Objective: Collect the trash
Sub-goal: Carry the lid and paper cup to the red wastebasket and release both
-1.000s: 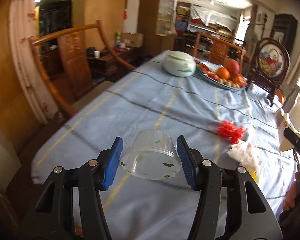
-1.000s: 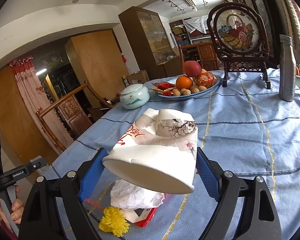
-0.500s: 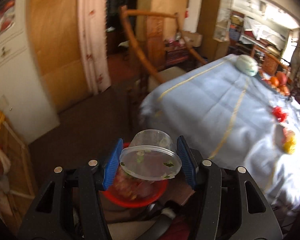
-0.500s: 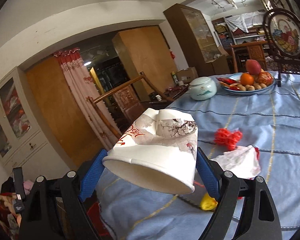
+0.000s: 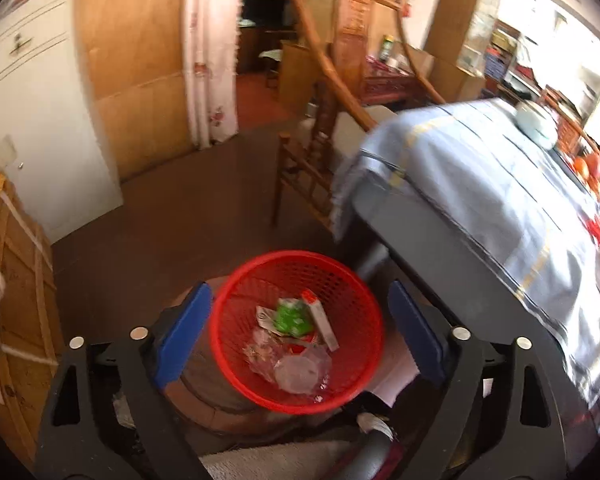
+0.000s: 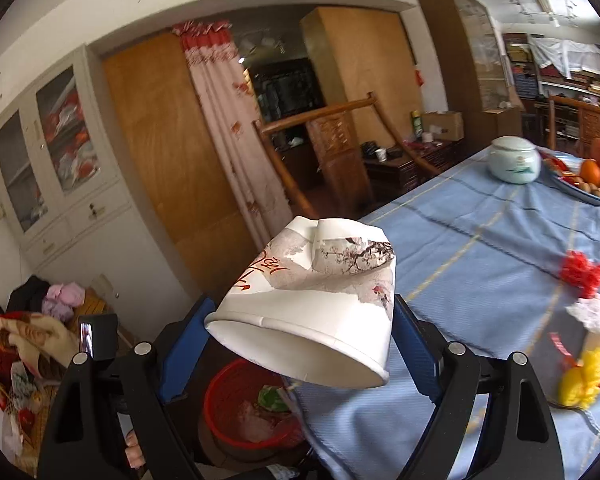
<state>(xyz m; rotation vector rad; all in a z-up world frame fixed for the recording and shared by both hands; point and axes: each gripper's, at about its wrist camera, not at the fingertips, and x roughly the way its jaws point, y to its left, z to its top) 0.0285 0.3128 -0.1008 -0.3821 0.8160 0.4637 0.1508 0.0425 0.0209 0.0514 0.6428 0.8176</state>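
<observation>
Looking down through my left wrist camera, I see my left gripper low in the frame, its two blue pads spread wide apart with nothing between them; the jaws have just been opening. Directly beyond the gap, at lower centre, sits a red mesh basket on the dark floor. Inside it lie a clear plastic cup, a green wrapper, a small white and red box and other scraps. A table under a blue cloth fills the right side of the frame, blurred, and a wooden chair stands above the basket, at upper centre.

Through my right wrist camera, my right gripper shows at the bottom of the frame, its blue pads clamped on either side of a crushed white paper cup. The cup is printed with plum blossom and red writing, and its open mouth faces the camera. Below the cup, at lower centre, part of the same red mesh basket is visible. The blue cloth stretches across the right half of the frame. On it, at the right edge, lie a red tassel, a crumpled white tissue and a yellow flower. Farther up the frame, at upper right, stand a pale lidded jar and a plate of fruit.
</observation>
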